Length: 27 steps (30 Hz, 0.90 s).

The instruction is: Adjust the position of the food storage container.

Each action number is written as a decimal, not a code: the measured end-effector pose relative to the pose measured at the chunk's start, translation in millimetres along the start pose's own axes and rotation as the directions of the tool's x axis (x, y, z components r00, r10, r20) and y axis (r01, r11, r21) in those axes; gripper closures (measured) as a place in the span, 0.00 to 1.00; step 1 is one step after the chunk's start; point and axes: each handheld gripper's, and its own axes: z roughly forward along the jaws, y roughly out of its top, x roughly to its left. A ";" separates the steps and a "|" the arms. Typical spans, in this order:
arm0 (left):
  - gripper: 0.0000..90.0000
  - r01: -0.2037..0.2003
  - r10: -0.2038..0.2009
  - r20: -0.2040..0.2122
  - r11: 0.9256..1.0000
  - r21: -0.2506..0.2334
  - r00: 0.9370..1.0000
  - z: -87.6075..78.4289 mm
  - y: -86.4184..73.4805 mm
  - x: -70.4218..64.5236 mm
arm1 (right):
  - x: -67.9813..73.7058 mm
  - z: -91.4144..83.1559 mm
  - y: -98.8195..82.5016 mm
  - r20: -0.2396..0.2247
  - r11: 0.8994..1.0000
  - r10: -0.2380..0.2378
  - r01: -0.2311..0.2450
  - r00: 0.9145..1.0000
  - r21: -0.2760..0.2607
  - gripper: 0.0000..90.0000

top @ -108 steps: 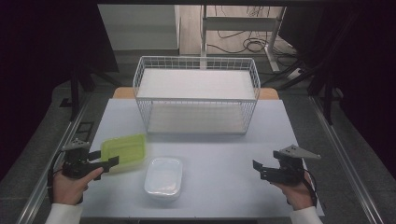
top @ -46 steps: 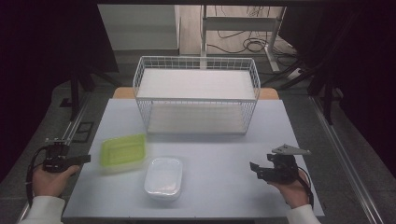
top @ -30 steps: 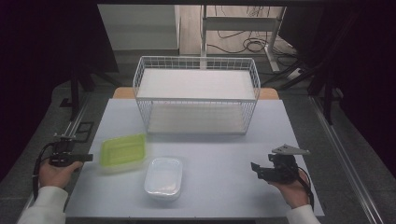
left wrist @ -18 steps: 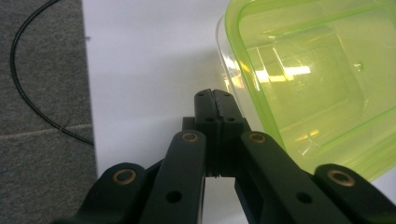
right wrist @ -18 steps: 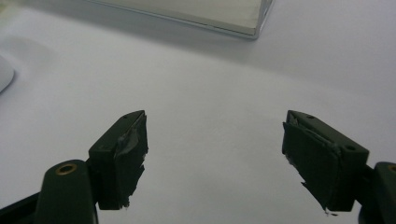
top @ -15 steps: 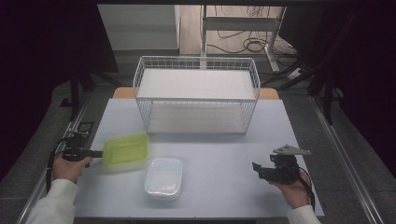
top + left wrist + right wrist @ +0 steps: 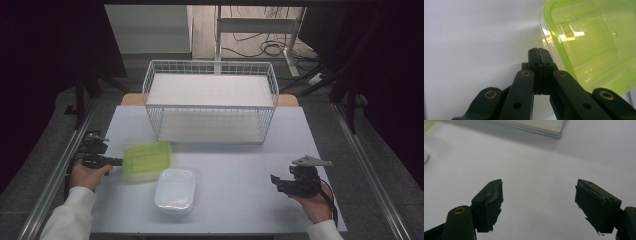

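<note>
Your left gripper [image 7: 538, 53] has its fingers pressed together, empty, tips just beside the near-left edge of the green container [image 7: 147, 159] on the desk [image 7: 240, 165]. Your right gripper [image 7: 539, 205] rests near the right edge, fingers wide apart.

White long sleeves [image 7: 70, 217]; black left tongs [image 7: 539, 53] with brass-ringed pivot screws; black right tongs [image 7: 280, 182] bearing a grey three-cornered plate [image 7: 311, 161] and trailing black cable [image 7: 330, 200].
</note>
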 end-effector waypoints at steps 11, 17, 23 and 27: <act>1.00 -0.015 0.015 0.033 1.000 0.008 0.999 12.2 12.4 -19.2 | 0.1 1.8 -0.4 -0.003 1.000 -0.006 0.006 1.000 0.010 0.25; 1.00 -0.017 0.016 0.051 1.000 0.012 0.999 18.3 15.7 -29.5 | -2.0 0.9 -0.8 0.002 1.000 0.000 0.000 1.000 0.008 0.25; 1.00 -0.024 0.023 0.084 1.000 0.009 0.996 26.5 22.1 -43.9 | -0.5 2.6 -1.0 0.001 1.000 -0.006 0.006 1.000 0.016 0.25; 1.00 -0.029 0.027 0.104 1.000 0.013 0.994 33.6 25.5 -55.1 | -0.1 3.5 -1.1 0.002 1.000 -0.009 0.009 1.000 0.019 0.25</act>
